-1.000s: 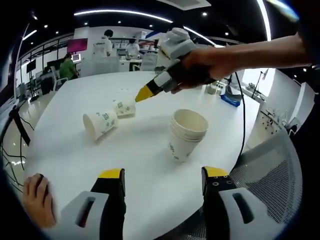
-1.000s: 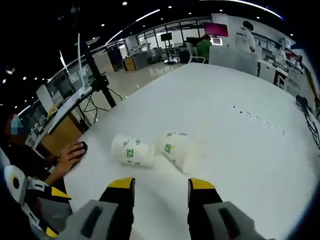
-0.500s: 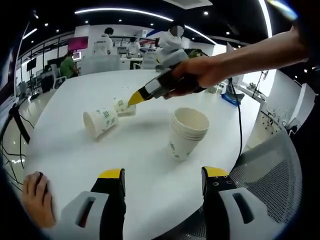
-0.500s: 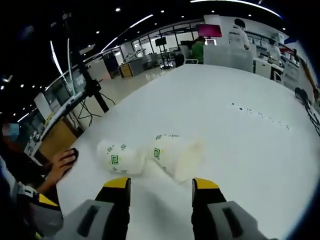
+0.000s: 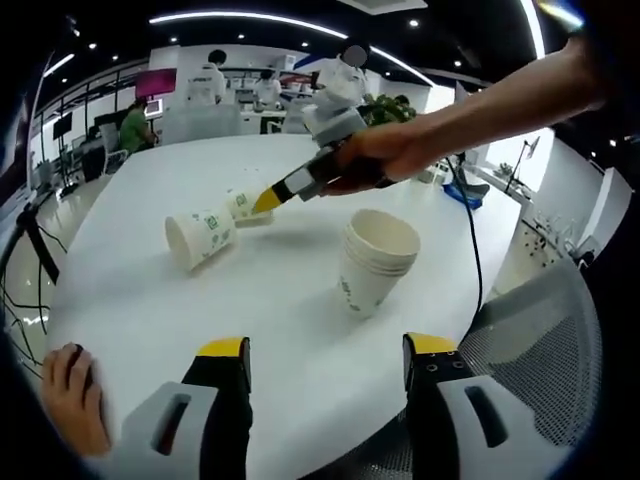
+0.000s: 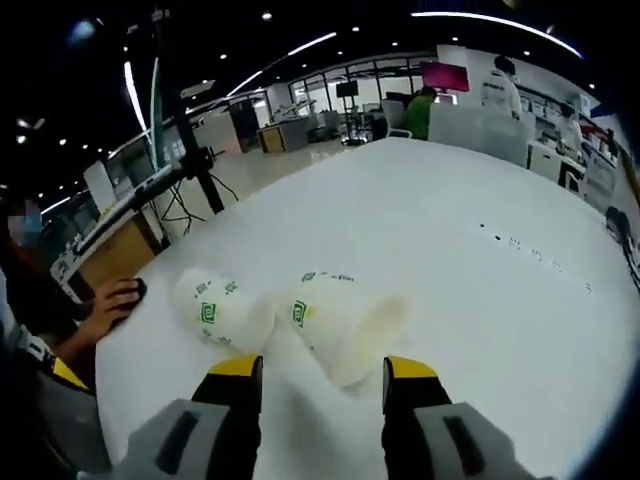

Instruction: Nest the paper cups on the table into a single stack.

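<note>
An upright stack of nested paper cups [image 5: 372, 262] stands on the white table [image 5: 150, 310], ahead and slightly right of my open left gripper [image 5: 327, 350]. Two single cups lie on their sides further off: one [image 5: 200, 236] with its mouth toward me, the other [image 5: 243, 205] behind it. My right gripper [image 5: 265, 200], held by a hand, reaches in from the right, its yellow tips at that farther cup. In the right gripper view the right gripper [image 6: 322, 368] is open, and the nearer lying cup [image 6: 340, 320] reaches just between its jaw tips. The second cup [image 6: 220, 308] lies to its left.
A person's hand [image 5: 75, 395] rests on the table edge at the lower left, and shows again as a hand [image 6: 110, 300] in the right gripper view. A mesh chair back [image 5: 530, 340] stands by the table's near right edge. People and desks fill the room behind.
The right gripper has moved down and closer to the two lying cups, which now loom larger at its jaws. The left gripper and the stack have stayed put.
</note>
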A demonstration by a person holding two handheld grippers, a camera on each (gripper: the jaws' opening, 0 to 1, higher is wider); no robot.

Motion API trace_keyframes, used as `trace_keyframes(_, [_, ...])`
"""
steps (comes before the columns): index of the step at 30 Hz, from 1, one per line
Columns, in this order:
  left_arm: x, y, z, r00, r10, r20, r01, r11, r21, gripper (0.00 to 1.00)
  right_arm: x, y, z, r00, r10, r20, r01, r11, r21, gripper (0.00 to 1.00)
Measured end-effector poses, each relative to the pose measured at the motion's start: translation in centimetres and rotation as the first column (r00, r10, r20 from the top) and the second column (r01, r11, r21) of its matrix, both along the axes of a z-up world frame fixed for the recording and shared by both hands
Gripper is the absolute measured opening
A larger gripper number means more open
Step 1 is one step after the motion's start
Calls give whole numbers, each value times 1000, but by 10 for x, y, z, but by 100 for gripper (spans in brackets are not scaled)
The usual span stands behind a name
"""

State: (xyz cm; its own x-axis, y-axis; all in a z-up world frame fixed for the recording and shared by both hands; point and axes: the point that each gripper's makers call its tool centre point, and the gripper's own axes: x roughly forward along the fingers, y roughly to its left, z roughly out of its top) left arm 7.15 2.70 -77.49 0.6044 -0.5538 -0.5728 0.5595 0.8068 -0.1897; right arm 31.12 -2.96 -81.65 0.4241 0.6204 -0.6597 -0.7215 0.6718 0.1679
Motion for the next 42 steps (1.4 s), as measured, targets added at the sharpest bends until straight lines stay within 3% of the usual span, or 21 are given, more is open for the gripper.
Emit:
trace_keyframes(10, [0,2,-1,1000,12,-13,-12,1000,4,60,5,15,-10,997,67,24,-67,998,-18,41])
trace_keyframes(14, [1,5,-2,1000,24,-18,-24,1000,4,60,3,20,-17,992,119,46,-116,991,-62,35])
trace_keyframes(23, [2,7,-4,999,32,-26,-32,999,7,60,18,23,-23,989,128,73,-122,989,-78,29])
trace_keyframes(28, [1,7,-4,999,30,-30,-30,1000,8,60,31,21,-23,989,114,89,-109,992,-62,12])
trace_keyframes(32, [0,6,-6,999,25,-33,-25,1000,11,60,27,23,-19,989,115,95,-111,992,-52,1])
trace_keyframes(42, [-1,4,-5,999,16,-29,-16,1000,11,60,19,16,-3,988,111,104,-106,993,-52,0])
